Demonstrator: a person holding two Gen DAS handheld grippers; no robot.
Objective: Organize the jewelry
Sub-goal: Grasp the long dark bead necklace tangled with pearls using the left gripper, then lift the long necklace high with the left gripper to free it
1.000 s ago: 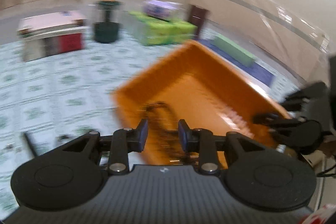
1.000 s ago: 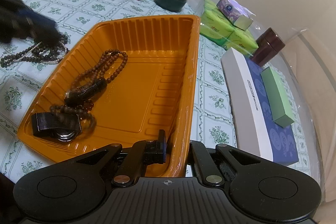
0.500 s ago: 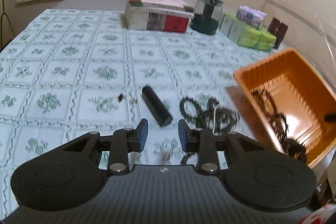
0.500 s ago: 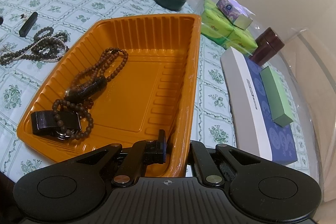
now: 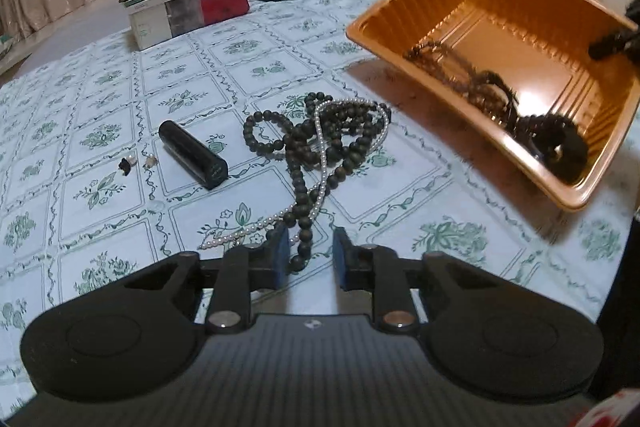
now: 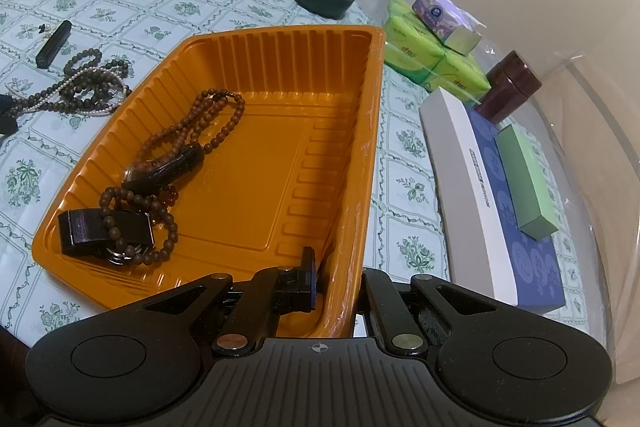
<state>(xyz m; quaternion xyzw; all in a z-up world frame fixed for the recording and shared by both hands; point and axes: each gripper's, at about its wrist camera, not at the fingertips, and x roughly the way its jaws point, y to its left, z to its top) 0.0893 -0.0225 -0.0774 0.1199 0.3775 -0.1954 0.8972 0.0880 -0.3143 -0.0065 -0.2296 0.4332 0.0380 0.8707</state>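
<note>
The right gripper is clamped on the near wall of the orange tray, one finger inside and one outside, and holds it tilted off the table. The tray already contains brown bead strings and a black strap at its 8 o'clock corner.

The left gripper has just been closing; its jaws stand narrowly apart around the tail of the dark bead necklace, and the pads do not yet visibly press it. A white pearl strand is tangled through the same heap, which lies on the table at 9 o'clock from the tray. A black tube and small loose pieces lie further toward 9 o'clock.

Procedure, as judged:
1. Close fully on the bead tail, catching the pearl strand if possible.
2. Lift slowly so the tangle rises as one.
3. Carry toward 3 o'clock over the tray rim.
4. Release only above the tray floor.

Risk: beads may slip between the pads.
</note>
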